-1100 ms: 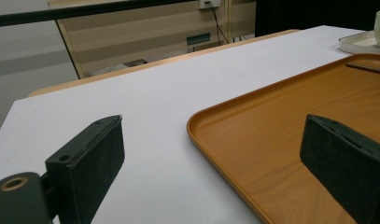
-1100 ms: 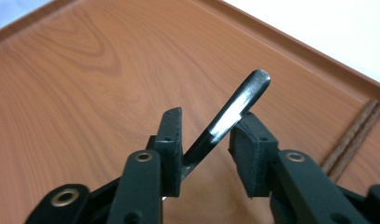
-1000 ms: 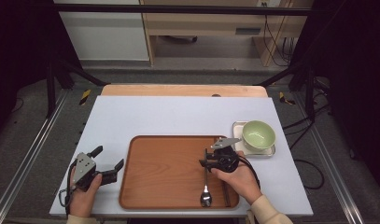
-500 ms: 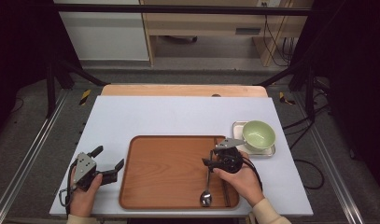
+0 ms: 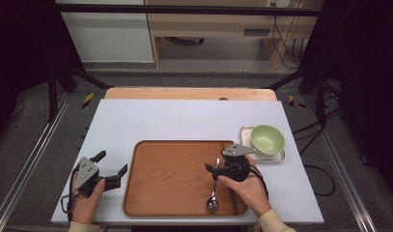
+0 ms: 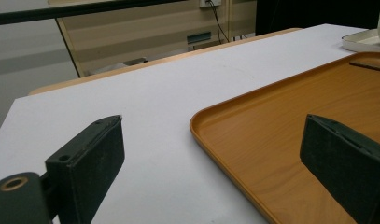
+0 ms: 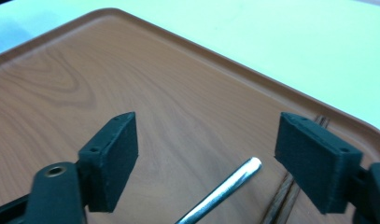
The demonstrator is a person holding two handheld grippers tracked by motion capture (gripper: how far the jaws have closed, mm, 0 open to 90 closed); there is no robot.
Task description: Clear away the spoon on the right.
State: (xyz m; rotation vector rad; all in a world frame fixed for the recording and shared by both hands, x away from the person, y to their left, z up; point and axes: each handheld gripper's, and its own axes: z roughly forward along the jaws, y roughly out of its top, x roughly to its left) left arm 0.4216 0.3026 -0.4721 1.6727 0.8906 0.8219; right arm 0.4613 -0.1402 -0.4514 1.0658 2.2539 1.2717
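A metal spoon (image 5: 213, 194) lies on the brown wooden tray (image 5: 170, 176), its bowl toward the near edge. My right gripper (image 5: 212, 166) hovers over the far end of the handle. In the right gripper view this gripper (image 7: 206, 154) is open. Its jaws have just been opening, and the spoon handle (image 7: 225, 189) lies between them untouched by either pad. My left gripper (image 5: 111, 163) rests on the white table just left of the tray. It is open (image 6: 215, 154) with nothing between its jaws.
A pale green bowl (image 5: 267, 139) sits on a small metal dish (image 5: 247, 131) right of the tray. A thin dark stick (image 5: 232, 198) lies along the tray's right side. The tray rim (image 6: 225, 140) runs between the left jaws. The table (image 5: 184, 116) is white.
The right gripper's jaws have spread wider around the spoon handle. Both hands have stayed where they were, and the spoon has not shifted.
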